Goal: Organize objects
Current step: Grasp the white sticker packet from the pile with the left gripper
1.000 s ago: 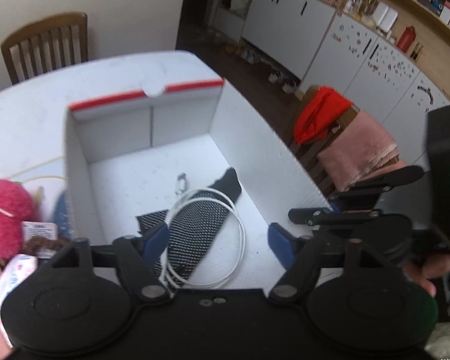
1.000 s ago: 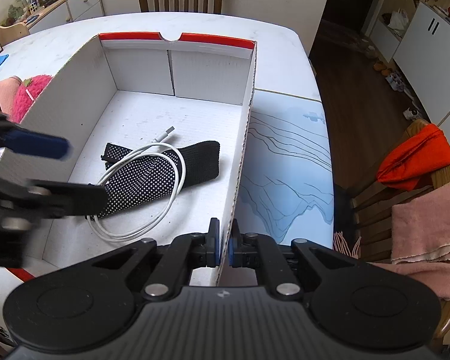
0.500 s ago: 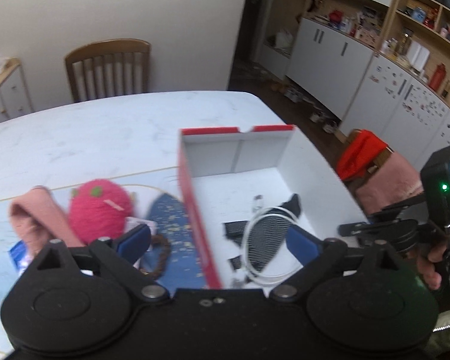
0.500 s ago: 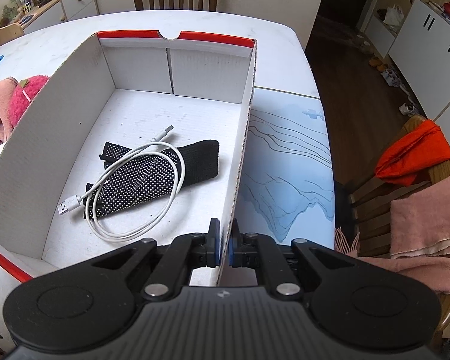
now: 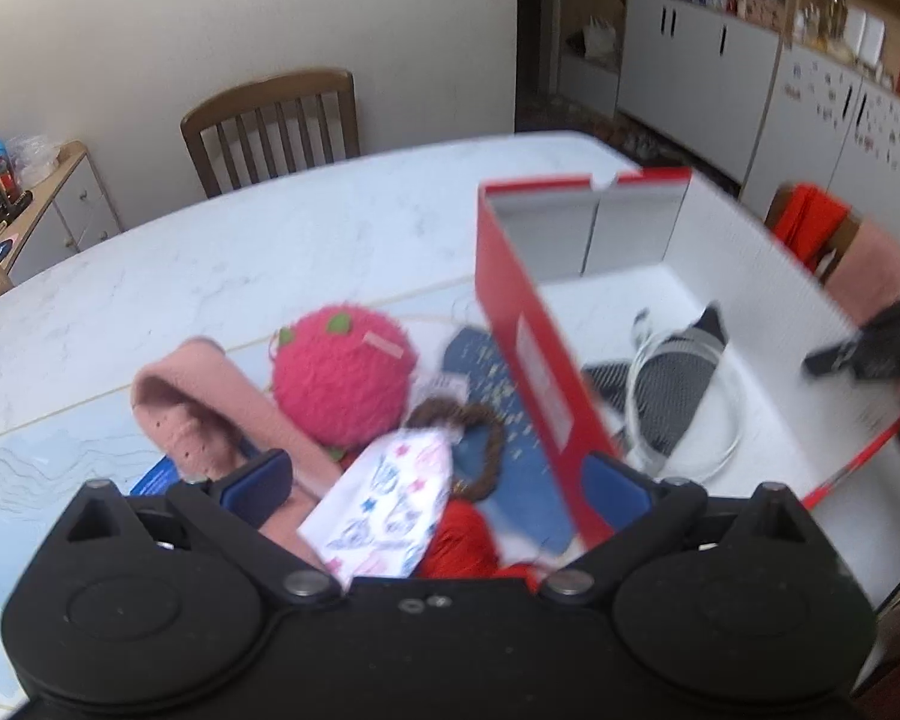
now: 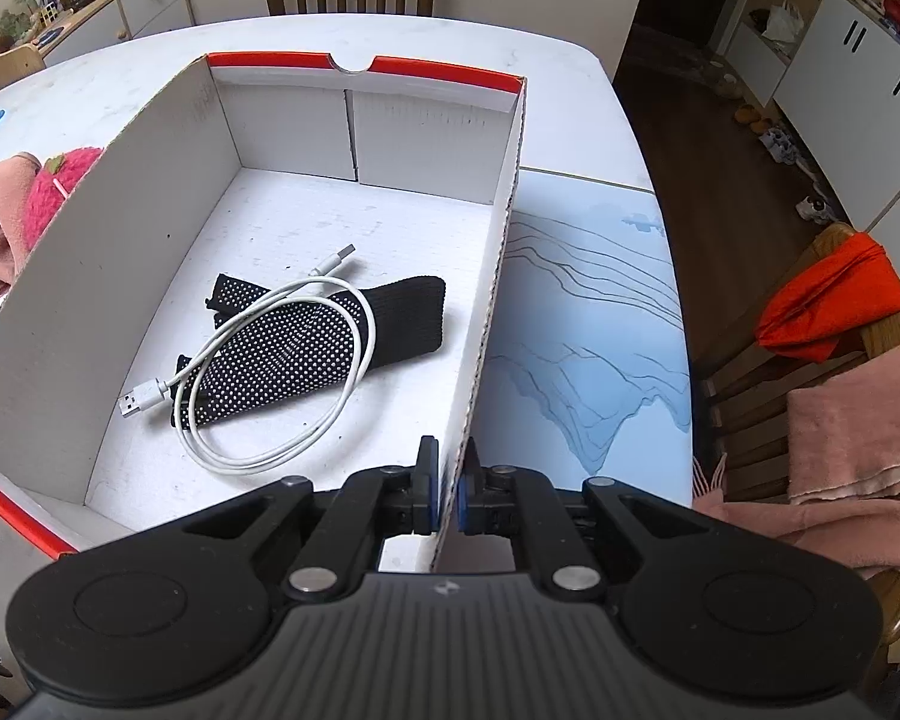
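Observation:
A red-and-white cardboard box stands on the table and holds a black dotted glove with a white USB cable coiled on it. My right gripper is shut on the box's right wall near its front corner. My left gripper is open and empty, above a pile left of the box: a printed white pouch, a pink fuzzy ball, a pink cloth, a brown ring and something red.
The white marble table carries a blue mountain-print mat. A wooden chair stands at the far side. Another chair with orange and pink cloths stands to the right. Cabinets line the far wall.
My left gripper has swung left out of the box and now hangs over the pile beside it. My right gripper has stayed shut on the box wall.

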`<state>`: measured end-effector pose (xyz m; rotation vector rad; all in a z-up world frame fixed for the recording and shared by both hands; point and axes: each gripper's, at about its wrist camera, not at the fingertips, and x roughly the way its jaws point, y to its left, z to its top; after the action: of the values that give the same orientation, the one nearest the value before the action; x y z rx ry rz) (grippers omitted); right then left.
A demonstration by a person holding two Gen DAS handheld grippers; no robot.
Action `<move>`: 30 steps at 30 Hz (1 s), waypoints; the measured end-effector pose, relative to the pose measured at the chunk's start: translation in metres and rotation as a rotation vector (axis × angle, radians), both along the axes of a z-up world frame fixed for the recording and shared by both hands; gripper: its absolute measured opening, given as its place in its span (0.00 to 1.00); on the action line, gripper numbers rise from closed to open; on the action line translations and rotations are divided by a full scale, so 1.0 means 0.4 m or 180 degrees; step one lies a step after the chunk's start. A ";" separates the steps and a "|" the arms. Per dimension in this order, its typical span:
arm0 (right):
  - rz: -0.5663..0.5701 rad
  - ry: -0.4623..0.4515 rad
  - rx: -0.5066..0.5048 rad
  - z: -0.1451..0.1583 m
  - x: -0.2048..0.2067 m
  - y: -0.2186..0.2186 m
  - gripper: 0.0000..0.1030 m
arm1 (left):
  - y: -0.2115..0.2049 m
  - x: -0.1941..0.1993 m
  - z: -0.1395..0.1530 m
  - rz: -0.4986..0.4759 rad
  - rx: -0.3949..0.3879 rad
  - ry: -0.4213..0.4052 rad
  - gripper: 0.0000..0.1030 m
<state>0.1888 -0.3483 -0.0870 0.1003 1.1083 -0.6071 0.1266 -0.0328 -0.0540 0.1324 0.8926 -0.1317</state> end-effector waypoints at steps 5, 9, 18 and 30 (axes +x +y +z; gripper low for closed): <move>-0.0050 0.0020 -0.0023 -0.004 0.005 0.002 0.05 | 0.005 0.025 -0.069 0.0106 0.0138 0.0118 0.99; -0.0083 0.0042 -0.0039 -0.009 0.010 -0.002 0.05 | 0.012 0.060 -0.103 0.0263 0.0183 0.0182 0.99; -0.0138 0.0064 -0.0050 -0.014 0.016 -0.001 0.05 | 0.000 0.117 -0.157 0.0320 0.0366 0.0337 0.94; -0.0173 0.0039 -0.0023 -0.016 0.013 -0.005 0.05 | 0.038 0.097 -0.137 0.0449 0.0039 0.0361 0.38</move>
<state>0.1940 -0.3501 -0.0934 0.1210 1.1181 -0.6609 0.1652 -0.0174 -0.1088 0.0737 1.0128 -0.0023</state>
